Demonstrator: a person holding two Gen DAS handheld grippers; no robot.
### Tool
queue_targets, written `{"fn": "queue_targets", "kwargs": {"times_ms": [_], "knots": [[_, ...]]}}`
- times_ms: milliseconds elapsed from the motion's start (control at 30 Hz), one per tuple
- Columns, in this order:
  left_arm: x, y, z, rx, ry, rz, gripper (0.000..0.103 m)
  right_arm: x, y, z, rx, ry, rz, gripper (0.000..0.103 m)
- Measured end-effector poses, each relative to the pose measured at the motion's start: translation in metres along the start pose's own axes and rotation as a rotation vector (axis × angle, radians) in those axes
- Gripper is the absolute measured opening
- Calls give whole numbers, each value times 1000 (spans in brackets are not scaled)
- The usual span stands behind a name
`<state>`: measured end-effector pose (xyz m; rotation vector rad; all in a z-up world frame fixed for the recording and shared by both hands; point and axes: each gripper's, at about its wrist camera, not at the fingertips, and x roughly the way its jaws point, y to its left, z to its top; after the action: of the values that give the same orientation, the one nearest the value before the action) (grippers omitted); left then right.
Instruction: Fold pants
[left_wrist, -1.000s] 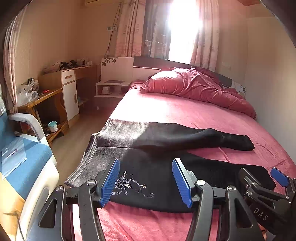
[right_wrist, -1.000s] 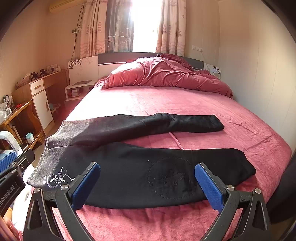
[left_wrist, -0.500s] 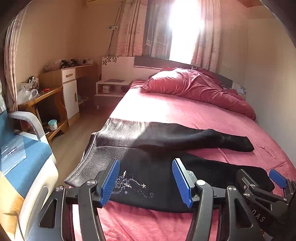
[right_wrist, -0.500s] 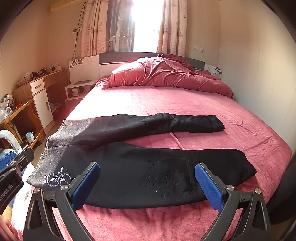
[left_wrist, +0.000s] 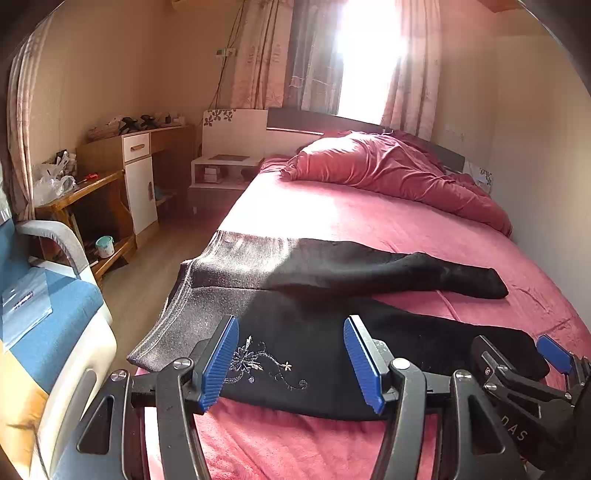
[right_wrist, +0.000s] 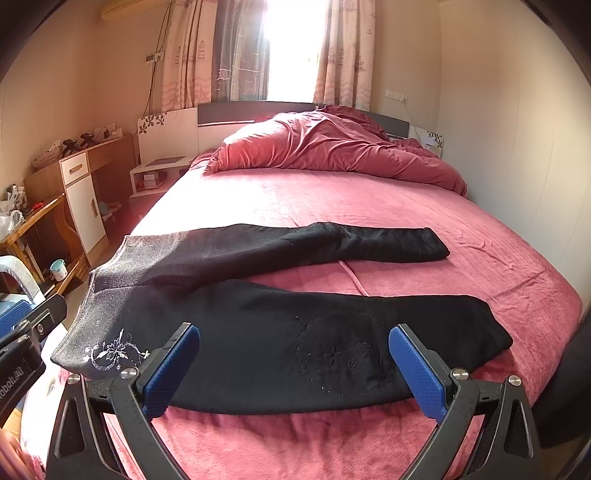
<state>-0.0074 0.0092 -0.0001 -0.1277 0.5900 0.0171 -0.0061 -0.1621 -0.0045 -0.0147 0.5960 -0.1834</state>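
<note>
**Two open grippers, pants not yet touched**

Two legs of the black pants (right_wrist: 280, 332) lie splayed on the red bed (right_wrist: 369, 192), waistband at the bed's left edge, cuffs pointing right. The near leg runs along the front edge, just beyond both grippers; the far leg angles off behind it, w/ a wedge of bedsheet showing between them. Prob. spread flat like this so the first fold, leg onto leg, starts clean. No fold made yet, judging by the layout.

Left gripper (left_wrist: 291, 362): jaws apart, nothing between the blue pads. It hangs above the hip area, w/ the silver floral embroidery (left_wrist: 266, 365) framed between its fingers. No contact w/ the cloth that I can see.

Right gripper (right_wrist: 293, 369): jaws wide apart, also empty. It sits further right over the near leg, around the stitched circular patch (right_wrist: 343, 354). Pads look clear of the fabric.

Both point down at the near leg from the bed's front edge, side by side. Likely a ready stance before picking up that leg's edge.

The rumpled red duvet (right_wrist: 332, 147) is piled by the headboard, well apart from the pants.
</note>
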Motion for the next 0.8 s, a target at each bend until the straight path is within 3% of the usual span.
{"fn": "queue_targets", "kwargs": {"times_ms": [600,633,700,800], "knots": [[15,1,-8,4,61,-4,62,15,-2,-9,6,47,7,103],[19,3,-10,1,77,-9,63,19,-4,-10,18,65,24,103],[29,10,-14,-23,118,-40,74,27,-11,-15,43,97,48,103],[47,27,-21,-99,179,-107,75,41,-23,-25,81,155,88,103]]}}
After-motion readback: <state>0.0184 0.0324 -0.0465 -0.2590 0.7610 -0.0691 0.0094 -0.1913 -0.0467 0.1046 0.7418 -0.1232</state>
